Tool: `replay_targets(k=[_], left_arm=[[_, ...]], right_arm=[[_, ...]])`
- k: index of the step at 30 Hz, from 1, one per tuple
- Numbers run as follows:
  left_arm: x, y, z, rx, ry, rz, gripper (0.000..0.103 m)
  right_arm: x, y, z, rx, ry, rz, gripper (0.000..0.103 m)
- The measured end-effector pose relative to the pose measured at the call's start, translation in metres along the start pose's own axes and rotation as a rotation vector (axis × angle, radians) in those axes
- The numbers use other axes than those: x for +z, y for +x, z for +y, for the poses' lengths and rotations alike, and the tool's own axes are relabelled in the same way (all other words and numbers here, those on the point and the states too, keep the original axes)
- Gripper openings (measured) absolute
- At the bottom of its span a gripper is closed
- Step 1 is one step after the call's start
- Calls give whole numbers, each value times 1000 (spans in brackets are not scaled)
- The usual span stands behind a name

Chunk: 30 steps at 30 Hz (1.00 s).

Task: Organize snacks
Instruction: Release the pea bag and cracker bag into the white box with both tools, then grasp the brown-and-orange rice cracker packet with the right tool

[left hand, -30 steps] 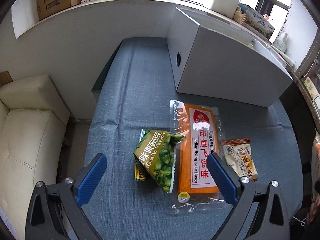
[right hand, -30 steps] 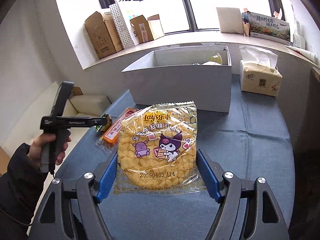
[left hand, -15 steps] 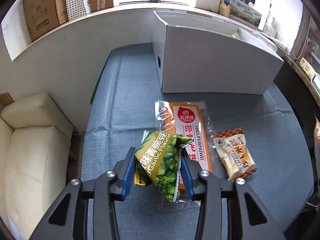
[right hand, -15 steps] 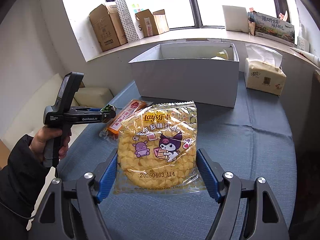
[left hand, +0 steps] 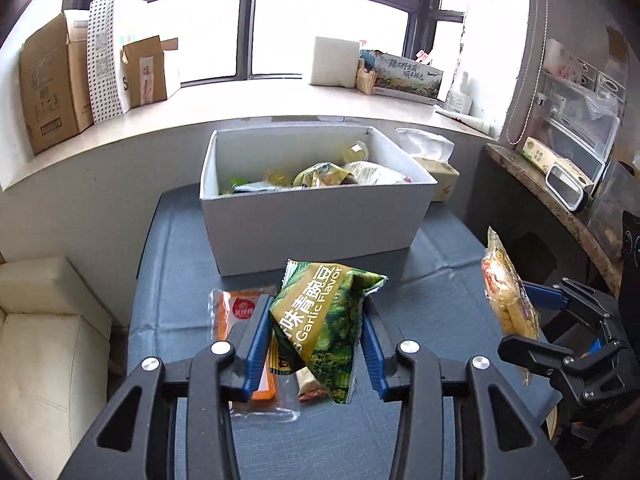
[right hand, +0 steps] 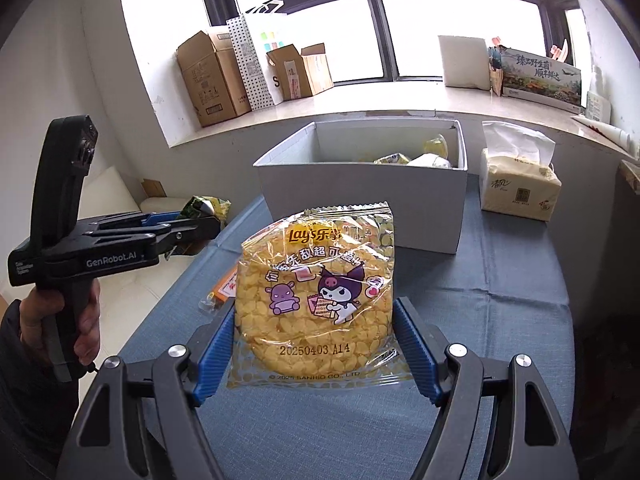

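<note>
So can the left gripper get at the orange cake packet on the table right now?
Probably not yet: the left gripper is shut on the green pea bag, lifted above the orange cake packet. Its fingers are occupied until that bag is dropped.

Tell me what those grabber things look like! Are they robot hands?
They are hand-held tools. The left gripper and right gripper each have a black frame with silver bolts and two ribbed blue pads. The left one has a pistol handle marked "GenRobot.AI" and a thin cable. The person's hand comes out of a dark sleeve.
</note>
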<state>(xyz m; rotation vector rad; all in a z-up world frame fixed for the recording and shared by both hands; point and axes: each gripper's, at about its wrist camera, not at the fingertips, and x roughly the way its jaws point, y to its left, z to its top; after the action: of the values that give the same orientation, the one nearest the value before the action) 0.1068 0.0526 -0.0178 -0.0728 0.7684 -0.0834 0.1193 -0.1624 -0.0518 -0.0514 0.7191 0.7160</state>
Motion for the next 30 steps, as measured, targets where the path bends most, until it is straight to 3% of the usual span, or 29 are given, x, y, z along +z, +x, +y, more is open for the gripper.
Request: replay_targets(k=[4,10,17,19,21,22,23,27,30], left_arm=[[42,6,-4,-20,7,-33,46],[115,42,9,16,2,-47,46],[170,97,34,77,0,-1,47],[177,111,37,90,24,19,54],[180,125,38,138,51,47,100],[178,126,39,159,55,29,103],[176,125,40,158,58,15,103],[167,128,43,101,36,35,103],[162,130,43,110,35,53,103]], right_arm=[[32,0,-9,-29,-19,-39,80],[104,26,-41,-51,6,-68,80],[175,79,-74,-70,67,-44,80],[185,91,-79,-88,67,-31,80],[192,105,-85,-74,81,0,88],[194,113,-88,-68,94,29,101],[194,118,-91,-89,102,50,103],[184,123,-91,-109,86,48,103],[177,122,-89,-130,84,57,103]])
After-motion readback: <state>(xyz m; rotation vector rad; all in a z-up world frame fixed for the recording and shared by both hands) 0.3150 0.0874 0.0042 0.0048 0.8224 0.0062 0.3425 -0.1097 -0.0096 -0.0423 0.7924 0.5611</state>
